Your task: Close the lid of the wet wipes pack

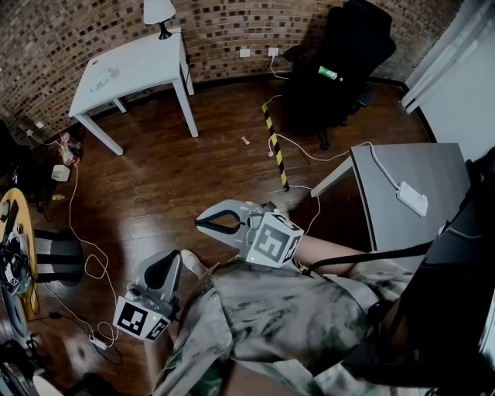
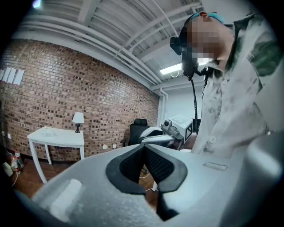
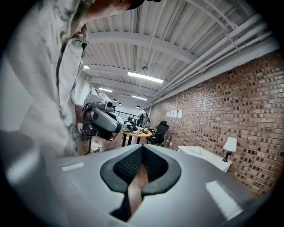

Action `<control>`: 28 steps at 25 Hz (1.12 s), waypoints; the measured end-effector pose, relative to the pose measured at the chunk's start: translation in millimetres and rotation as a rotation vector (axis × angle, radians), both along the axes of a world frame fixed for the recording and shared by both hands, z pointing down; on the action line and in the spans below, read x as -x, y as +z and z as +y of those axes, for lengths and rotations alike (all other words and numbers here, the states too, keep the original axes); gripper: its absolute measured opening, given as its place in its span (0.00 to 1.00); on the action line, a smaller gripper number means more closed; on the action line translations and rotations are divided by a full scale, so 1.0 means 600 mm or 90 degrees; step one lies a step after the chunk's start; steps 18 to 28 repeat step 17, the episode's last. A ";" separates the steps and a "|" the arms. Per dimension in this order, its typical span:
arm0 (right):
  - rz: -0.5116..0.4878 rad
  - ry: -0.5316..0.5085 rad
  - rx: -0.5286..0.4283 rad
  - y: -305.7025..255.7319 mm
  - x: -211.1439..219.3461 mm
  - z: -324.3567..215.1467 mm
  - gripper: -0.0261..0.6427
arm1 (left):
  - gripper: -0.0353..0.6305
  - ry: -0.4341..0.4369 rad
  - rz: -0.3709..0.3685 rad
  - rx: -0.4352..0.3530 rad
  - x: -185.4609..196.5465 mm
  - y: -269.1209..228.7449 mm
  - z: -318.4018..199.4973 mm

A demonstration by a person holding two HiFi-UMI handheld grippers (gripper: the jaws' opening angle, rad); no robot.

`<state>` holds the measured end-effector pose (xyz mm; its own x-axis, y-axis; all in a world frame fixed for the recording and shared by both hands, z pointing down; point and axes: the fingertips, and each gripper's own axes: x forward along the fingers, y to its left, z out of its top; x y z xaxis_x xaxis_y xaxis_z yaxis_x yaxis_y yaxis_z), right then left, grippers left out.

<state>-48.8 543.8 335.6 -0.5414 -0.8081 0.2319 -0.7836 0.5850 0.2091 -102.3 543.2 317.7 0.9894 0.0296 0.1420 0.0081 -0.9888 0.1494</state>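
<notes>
A pale flat object, perhaps the wet wipes pack (image 1: pixel 104 76), lies on the white table (image 1: pixel 147 58) far off at the brick wall; I cannot tell how its lid stands. It shows as a small shape on that table in the left gripper view (image 2: pixel 48 131). Both grippers are held close to the person's body, over the wooden floor. The left gripper (image 1: pixel 173 258) (image 2: pixel 144 146) is shut with nothing between its jaws. The right gripper (image 1: pixel 200 223) (image 3: pixel 142 147) is also shut and holds nothing. Each one sees the other nearby.
A lamp (image 1: pixel 158 12) stands on the white table's far corner. A black office chair (image 1: pixel 340 62) is at the back right, a grey table (image 1: pixel 410 166) with a white power strip (image 1: pixel 412 198) to the right. Cables (image 1: pixel 77 232) and yellow-black tape (image 1: pixel 274 147) cross the floor.
</notes>
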 end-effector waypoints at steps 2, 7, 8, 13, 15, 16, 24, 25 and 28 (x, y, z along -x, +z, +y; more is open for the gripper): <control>0.000 0.000 -0.002 -0.002 0.001 -0.003 0.05 | 0.05 -0.001 0.000 0.001 0.001 0.000 -0.003; 0.001 -0.003 0.008 0.006 0.006 -0.007 0.05 | 0.05 -0.004 0.002 0.006 0.005 0.004 -0.008; 0.002 -0.004 0.010 0.006 0.006 -0.008 0.05 | 0.05 -0.005 0.002 0.006 0.004 0.005 -0.009; 0.004 -0.015 0.008 0.013 0.006 -0.022 0.05 | 0.05 -0.014 -0.001 0.010 0.005 0.008 -0.022; 0.006 -0.020 0.003 0.018 0.006 -0.027 0.05 | 0.05 -0.017 -0.001 0.010 0.006 0.009 -0.028; 0.005 -0.021 0.004 0.017 0.006 -0.030 0.05 | 0.05 -0.018 -0.002 0.010 0.006 0.010 -0.030; 0.004 -0.021 0.004 0.016 0.007 -0.033 0.05 | 0.05 -0.019 -0.002 0.010 0.005 0.010 -0.033; 0.004 -0.021 0.004 0.016 0.007 -0.033 0.05 | 0.05 -0.019 -0.002 0.010 0.005 0.010 -0.033; 0.004 -0.021 0.004 0.016 0.007 -0.033 0.05 | 0.05 -0.019 -0.002 0.010 0.005 0.010 -0.033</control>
